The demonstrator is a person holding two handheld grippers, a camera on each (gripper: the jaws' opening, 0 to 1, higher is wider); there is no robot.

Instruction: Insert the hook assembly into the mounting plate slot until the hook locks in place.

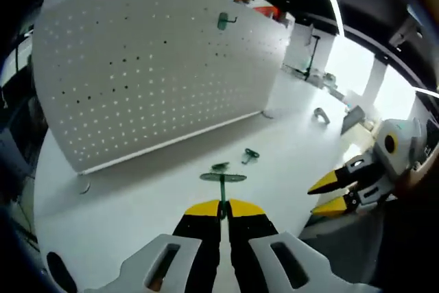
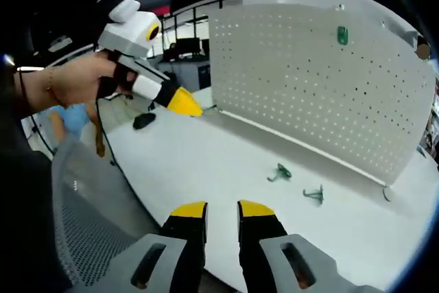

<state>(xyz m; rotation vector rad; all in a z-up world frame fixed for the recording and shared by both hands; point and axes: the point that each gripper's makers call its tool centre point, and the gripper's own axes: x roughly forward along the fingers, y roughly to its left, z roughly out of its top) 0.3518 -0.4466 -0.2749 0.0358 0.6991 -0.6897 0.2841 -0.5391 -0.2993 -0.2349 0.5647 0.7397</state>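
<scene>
The pegboard [image 1: 158, 73] looks like thin white painted metal, smooth and matt, full of little round holes. Below the pegboard, the table [image 1: 137, 197] is white and smooth with a soft shine. The hooks [image 2: 280, 172] lying on the table in front of the pegboard look like green see-through plastic, a bit glossy. One more green hook [image 1: 223, 21] sits up on the pegboard and looks like the same plastic. The left gripper [image 1: 221, 212] has hard white plastic sides and black jaws with yellow tips, all smooth. The right gripper [image 2: 222, 212] looks the same.
</scene>
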